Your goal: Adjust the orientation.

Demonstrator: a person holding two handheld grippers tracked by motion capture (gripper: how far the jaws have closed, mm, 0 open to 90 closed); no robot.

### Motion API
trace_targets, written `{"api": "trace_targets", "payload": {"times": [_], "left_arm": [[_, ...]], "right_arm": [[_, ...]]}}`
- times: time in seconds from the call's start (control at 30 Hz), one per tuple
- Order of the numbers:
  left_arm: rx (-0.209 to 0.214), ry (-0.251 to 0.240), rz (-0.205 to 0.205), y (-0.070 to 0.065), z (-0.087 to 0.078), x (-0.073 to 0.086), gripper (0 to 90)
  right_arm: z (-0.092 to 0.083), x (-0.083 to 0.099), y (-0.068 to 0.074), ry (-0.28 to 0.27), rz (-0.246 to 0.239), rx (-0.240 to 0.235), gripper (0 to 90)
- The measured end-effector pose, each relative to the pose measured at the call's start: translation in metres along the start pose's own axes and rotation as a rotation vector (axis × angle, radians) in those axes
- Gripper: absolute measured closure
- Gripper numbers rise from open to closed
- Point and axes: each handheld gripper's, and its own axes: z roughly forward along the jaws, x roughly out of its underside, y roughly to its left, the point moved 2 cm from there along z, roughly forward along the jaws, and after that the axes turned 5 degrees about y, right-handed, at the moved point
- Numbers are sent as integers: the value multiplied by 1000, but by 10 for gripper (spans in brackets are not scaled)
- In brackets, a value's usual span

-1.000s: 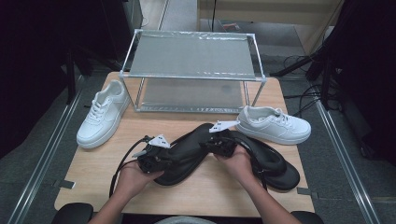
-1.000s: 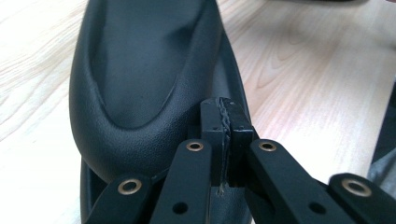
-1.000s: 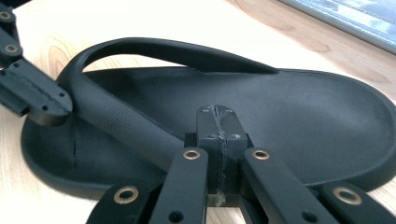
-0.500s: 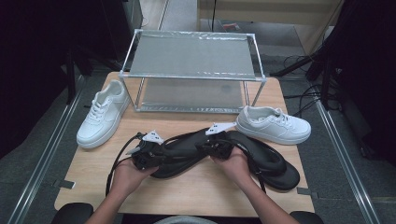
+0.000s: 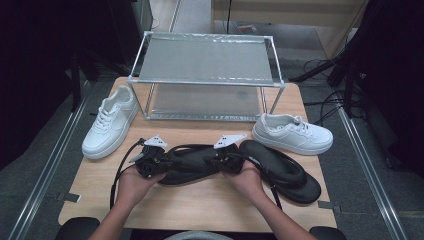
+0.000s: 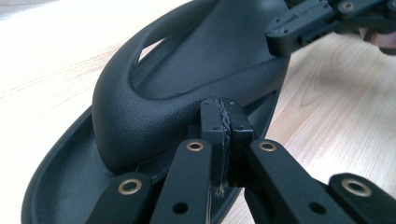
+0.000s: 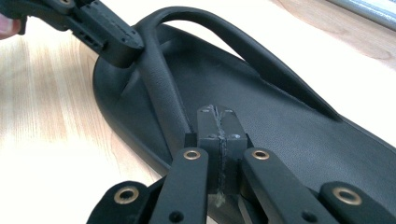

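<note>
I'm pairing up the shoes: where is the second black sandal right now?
In the high view, the second black sandal lies on the table's right front, just right of the right hand and in front of the right white sneaker.

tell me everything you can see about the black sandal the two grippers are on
The black sandal is a matte, pebbled flip-flop, foam or rubber by its look, with a Y-shaped strap arching over a rimmed footbed. It lies crosswise at the wooden table's near middle. The left gripper and right gripper meet it at opposite ends, jaws pressed together. A second black sandal lies to its right.
</note>
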Motion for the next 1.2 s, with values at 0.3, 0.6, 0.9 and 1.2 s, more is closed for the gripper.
{"api": "trace_targets", "payload": {"times": [0.3,0.6,0.9,1.2], "left_arm": [[5,-23,16,4,3,-5,898],[-27,-28,28,8,6,-9,899],[-33,-42,29,11,11,-15,898],[-37,-38,42,14,15,-21,897]], "right_arm": [[3,-1,9,11,-19,-12,900],[6,-2,17,21,-22,-27,900],[9,-2,23,23,-17,-43,900],[16,-4,33,20,-32,-56,900]]}}
